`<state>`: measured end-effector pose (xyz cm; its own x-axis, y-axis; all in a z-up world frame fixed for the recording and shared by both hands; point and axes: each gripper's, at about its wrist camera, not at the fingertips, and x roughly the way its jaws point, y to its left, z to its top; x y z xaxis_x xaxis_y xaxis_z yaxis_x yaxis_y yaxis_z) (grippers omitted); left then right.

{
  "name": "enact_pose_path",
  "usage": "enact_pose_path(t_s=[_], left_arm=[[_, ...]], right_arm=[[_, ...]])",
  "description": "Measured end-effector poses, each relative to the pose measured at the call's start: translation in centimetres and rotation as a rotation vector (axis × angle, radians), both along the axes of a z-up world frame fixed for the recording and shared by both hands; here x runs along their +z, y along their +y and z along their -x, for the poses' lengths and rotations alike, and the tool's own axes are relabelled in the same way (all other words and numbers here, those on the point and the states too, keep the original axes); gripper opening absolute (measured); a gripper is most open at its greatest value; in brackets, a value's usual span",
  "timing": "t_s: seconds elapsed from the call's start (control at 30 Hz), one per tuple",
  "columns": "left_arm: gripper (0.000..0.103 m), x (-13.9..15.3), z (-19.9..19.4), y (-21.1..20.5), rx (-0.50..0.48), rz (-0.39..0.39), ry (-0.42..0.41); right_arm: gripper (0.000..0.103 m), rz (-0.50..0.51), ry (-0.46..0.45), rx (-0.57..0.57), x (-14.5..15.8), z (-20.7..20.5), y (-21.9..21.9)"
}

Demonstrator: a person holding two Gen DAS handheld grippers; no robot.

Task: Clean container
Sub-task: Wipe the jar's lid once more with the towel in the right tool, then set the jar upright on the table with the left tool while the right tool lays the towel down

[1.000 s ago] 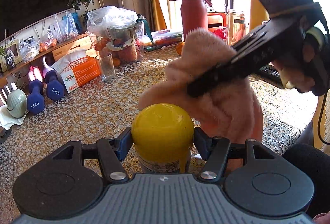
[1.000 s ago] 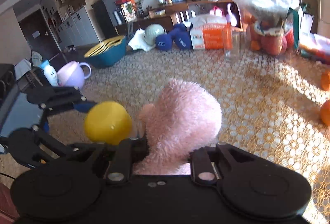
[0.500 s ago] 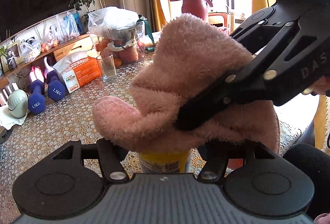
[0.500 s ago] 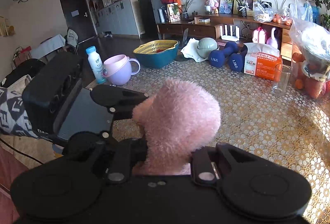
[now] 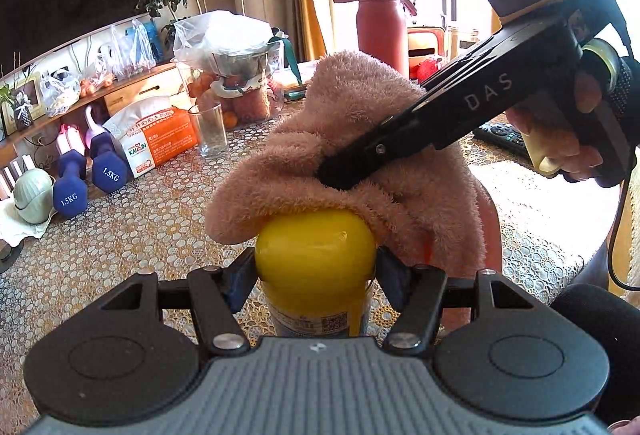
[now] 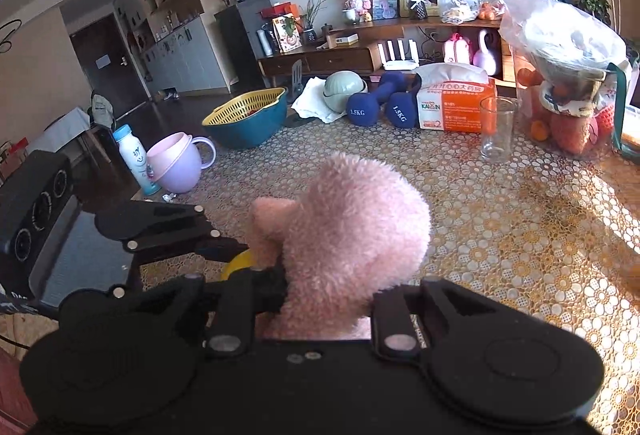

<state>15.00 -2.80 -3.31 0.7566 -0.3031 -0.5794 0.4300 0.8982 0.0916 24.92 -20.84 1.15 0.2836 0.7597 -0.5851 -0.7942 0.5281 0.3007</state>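
Left gripper (image 5: 316,267) clamps the yellow can (image 5: 315,255); right gripper (image 6: 328,299) pinches the pink cloth (image 5: 360,155) draped over its dome. From the right wrist, seemingly only a yellow sliver shows.

Table (image 6: 520,235): covered by a gold-and-white cloth with a floral lace pattern, sunlit on one side.
Far edge: two blue dumbbells (image 6: 380,109) marked 1.5KG, beside an orange-and-white tissue pack (image 6: 456,103).
Glass: a clear empty tumbler (image 6: 496,129) stands upright just in front of the tissue pack.
Fruit: a clear container of oranges (image 6: 568,103), a plastic bag bunched over its top, near the glass.
Left end: a teal bowl with a yellow strainer (image 6: 248,119), a lilac mug (image 6: 176,163) and a small white bottle (image 6: 134,159) beside it.
Also: a pale green round object on a white cloth (image 6: 316,103).
Window side: a dark red flask (image 5: 380,19).
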Motion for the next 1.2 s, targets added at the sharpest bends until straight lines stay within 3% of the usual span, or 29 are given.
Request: enact_pose_path(t_s=[0.37, 0.53, 0.63, 0.73, 0.87, 1.03, 1.2], left_arm=[[0.062, -0.1, 0.1, -0.1, -0.001, 0.002, -0.002], [0.063, -0.1, 0.1, 0.0, 0.003, 0.005, -0.002], [0.063, -0.1, 0.2, -0.1, 0.013, 0.001, -0.003], [0.064, -0.1, 0.3, -0.3, 0.022, -0.01, -0.013], [0.071, -0.2, 0.2, -0.2, 0.049, -0.012, -0.01], [0.075, 0.1, 0.4, 0.0, 0.075, 0.0, -0.008], [0.082, 0.6, 1.1, 0.5, 0.11, 0.032, 0.005]], right_arm=[[0.019, 0.061, 0.11, -0.041, -4.6, -1.0, 0.2], [0.02, 0.161, 0.147, -0.043, -7.7, -0.5, 0.4], [0.021, 0.131, 0.144, -0.081, -8.2, 0.0, -0.5], [0.032, 0.143, 0.099, -0.123, -7.6, 0.5, -0.9], [0.061, 0.166, 0.016, -0.19, -6.7, 1.3, -2.0], [0.068, 0.174, -0.02, -0.276, -6.0, 2.0, -3.7], [0.073, 0.119, -0.064, -0.343, -4.4, 4.0, -5.2]])
